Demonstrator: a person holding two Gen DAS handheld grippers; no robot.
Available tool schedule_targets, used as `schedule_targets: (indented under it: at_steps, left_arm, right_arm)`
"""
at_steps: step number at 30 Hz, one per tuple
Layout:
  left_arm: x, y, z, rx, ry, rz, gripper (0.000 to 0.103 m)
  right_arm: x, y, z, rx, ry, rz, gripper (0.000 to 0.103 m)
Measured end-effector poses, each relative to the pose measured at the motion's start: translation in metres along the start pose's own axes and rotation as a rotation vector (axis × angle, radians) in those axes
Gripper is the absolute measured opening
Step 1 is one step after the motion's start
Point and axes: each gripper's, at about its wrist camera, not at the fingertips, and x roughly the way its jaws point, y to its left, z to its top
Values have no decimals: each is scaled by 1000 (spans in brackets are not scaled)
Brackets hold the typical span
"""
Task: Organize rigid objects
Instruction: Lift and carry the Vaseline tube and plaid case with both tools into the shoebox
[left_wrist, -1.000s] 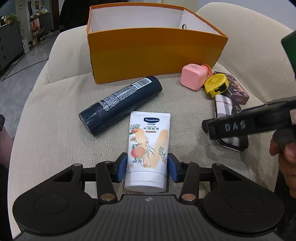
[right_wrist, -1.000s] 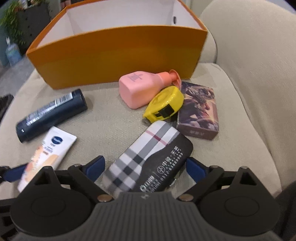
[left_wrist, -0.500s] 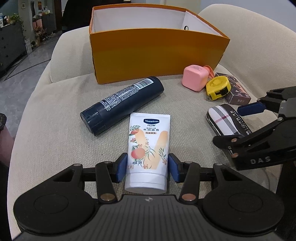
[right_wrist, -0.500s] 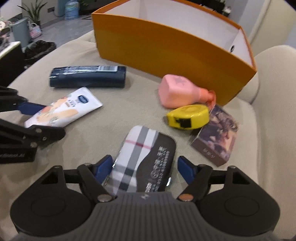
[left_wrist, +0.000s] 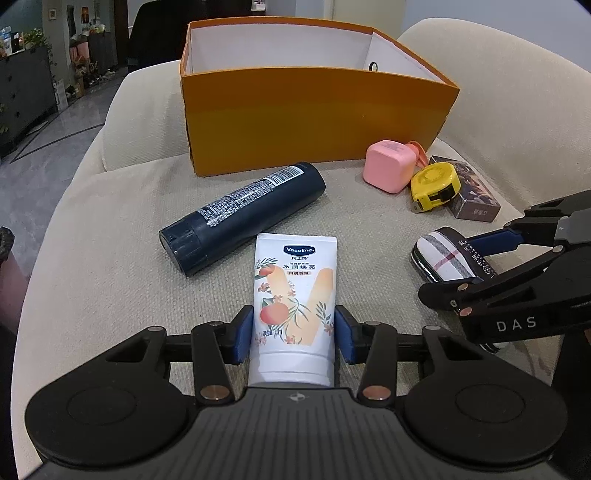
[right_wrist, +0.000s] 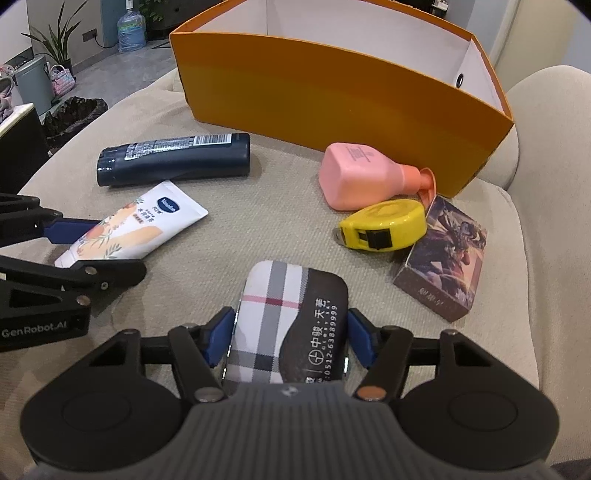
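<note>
Plaid case (right_wrist: 291, 317) now pinched by right gripper (right_wrist: 291, 332), closed since a moment ago; Vaseline tube (left_wrist: 293, 295) held by left gripper (left_wrist: 293, 332); both ready for orange box (left_wrist: 314, 110).

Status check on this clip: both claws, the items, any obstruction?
Left claw shut on Vaseline tube. Right claw shut on plaid case. Both items on the sofa cushion. Orange box open, path unobstructed.
</note>
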Motion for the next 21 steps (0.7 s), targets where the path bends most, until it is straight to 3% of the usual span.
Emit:
schedule_targets:
  at_steps: [11,21]
  left_arm:
    - [-21,3,7,-17,-44,-3,52]
    - [-37,7,25,-28,-123,-5,52]
  right_arm:
    - [-18,-4,-1,52,-3,26,63]
    - [-48,-13,18,92,-98,34,62]
